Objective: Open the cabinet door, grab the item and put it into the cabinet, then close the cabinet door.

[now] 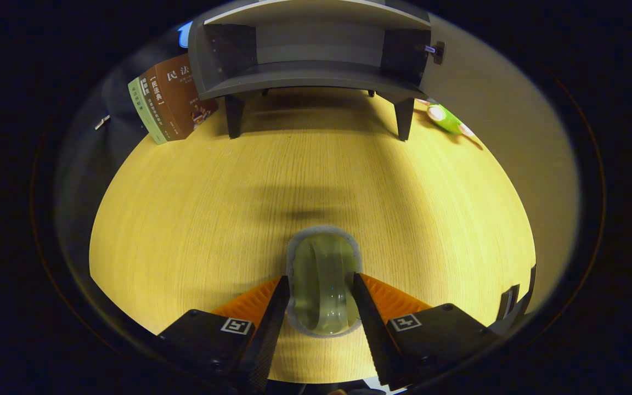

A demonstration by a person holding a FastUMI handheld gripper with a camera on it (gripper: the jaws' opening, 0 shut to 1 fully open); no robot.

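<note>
My gripper (321,285) pinches the clear glass (324,285) above the table (184,219).
Cabinet (310,49) open ahead; next, I'd carry it inside.

The tool (321,285) points forward, both fingers (272,312) pressed against something held between them.

The claw (322,285) has two black housings, each bearing a square white marker tag, with round screws and ribbed wedges.

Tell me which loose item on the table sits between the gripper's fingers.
The clear glass cup, gripped by both fingers of the gripper. The green toy and the books lie far beyond, flanking the open cabinet.
</note>
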